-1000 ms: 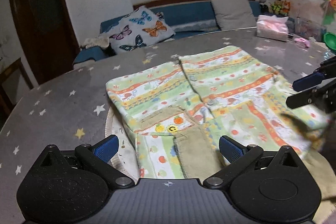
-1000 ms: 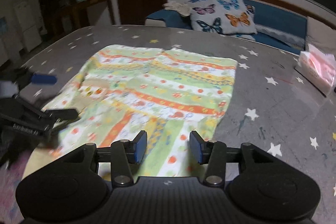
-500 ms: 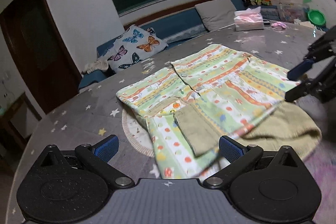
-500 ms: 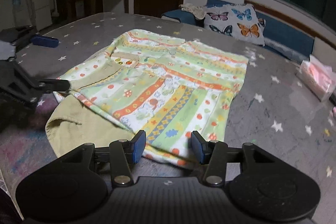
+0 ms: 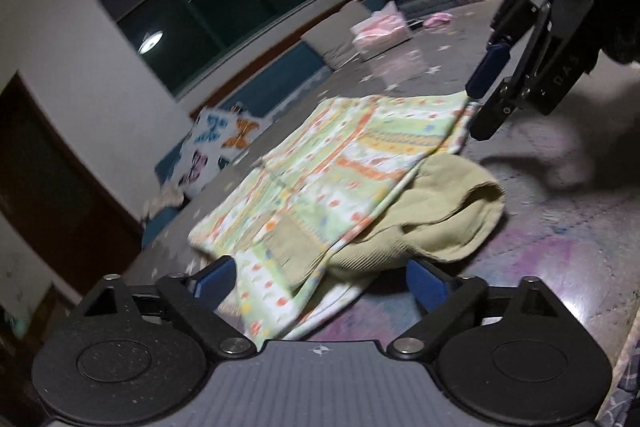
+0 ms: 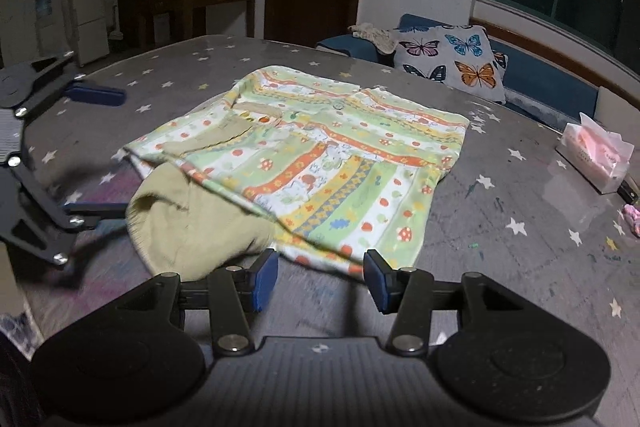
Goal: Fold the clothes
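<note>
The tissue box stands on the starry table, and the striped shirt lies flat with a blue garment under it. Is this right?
Not quite: the garment under the striped shirt is olive-yellow, not blue, as the right wrist view shows. The tissue box does stand on the starry table.

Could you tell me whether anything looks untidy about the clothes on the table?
Yes. The patterned shirt lies mostly flat, but an olive-green garment is bunched under its near corner and sticks out, wrinkled, so the pile isn't neat.
</note>
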`<state>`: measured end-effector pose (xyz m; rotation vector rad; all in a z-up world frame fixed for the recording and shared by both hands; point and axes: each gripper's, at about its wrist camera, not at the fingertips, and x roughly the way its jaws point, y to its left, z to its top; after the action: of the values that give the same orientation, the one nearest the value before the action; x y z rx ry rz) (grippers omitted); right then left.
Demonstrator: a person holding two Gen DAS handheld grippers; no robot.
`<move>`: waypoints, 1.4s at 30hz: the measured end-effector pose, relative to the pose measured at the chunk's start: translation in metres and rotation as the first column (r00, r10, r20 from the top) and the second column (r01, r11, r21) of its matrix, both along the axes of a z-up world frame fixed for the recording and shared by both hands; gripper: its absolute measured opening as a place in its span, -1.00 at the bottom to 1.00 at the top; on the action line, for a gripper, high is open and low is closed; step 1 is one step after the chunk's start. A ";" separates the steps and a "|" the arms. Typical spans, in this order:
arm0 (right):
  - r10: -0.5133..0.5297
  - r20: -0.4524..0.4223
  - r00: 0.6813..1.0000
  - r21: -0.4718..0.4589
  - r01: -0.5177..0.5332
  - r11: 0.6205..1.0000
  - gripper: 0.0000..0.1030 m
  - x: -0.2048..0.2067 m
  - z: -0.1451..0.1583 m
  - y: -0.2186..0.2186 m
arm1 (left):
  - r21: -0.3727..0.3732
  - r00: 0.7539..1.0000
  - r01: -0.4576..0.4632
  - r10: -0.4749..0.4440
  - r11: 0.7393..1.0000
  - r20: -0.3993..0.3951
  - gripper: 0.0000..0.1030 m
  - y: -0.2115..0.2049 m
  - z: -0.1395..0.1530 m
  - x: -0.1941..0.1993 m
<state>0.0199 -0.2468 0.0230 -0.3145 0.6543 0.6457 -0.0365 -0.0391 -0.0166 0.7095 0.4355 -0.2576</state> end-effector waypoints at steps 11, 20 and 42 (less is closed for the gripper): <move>0.054 0.025 0.998 -0.007 -0.053 0.999 0.04 -0.010 -0.006 -0.003 | 0.046 0.990 0.142 -0.142 0.989 -0.018 -0.24 -0.025 -0.016 0.009; 0.102 0.048 0.994 -0.013 -0.102 0.995 0.04 -0.013 -0.010 -0.004 | -0.115 0.997 0.051 -0.058 0.992 -0.055 -0.81 -0.017 0.004 0.026; 0.166 0.122 0.978 -0.092 -0.156 0.983 -0.26 0.013 -0.012 0.048 | -0.317 0.994 0.044 -0.073 0.947 -0.078 -0.82 0.011 0.040 0.040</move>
<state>0.0327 -0.1987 0.0110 -0.4861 0.5350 0.7477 0.0033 -0.0277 0.0229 0.3986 0.4453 -0.4061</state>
